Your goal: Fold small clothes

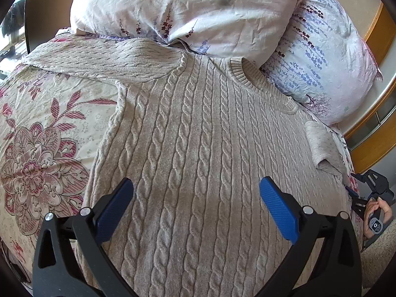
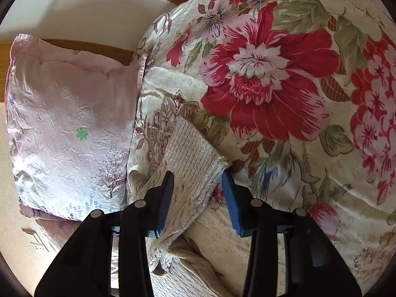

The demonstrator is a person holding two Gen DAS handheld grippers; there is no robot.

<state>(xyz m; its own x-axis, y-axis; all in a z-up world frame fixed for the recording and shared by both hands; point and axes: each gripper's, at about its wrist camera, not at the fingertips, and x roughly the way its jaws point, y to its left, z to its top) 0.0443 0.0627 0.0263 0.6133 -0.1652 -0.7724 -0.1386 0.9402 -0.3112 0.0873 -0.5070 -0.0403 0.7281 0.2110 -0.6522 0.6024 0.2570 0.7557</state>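
A beige cable-knit sweater lies flat on the bed, neckline toward the pillows, one sleeve stretched to the far left. My left gripper hovers open and empty over the sweater's lower body. In the right wrist view, the other sleeve's ribbed cuff lies between the blue fingers of my right gripper, which stand apart around it without clamping. The right gripper also shows in the left wrist view at the sweater's right edge, held by a hand.
Two floral pillows lie beyond the neckline. A flowered quilt is bunched to the right of the cuff. The patterned bedsheet spreads left. The wooden bed frame borders the right.
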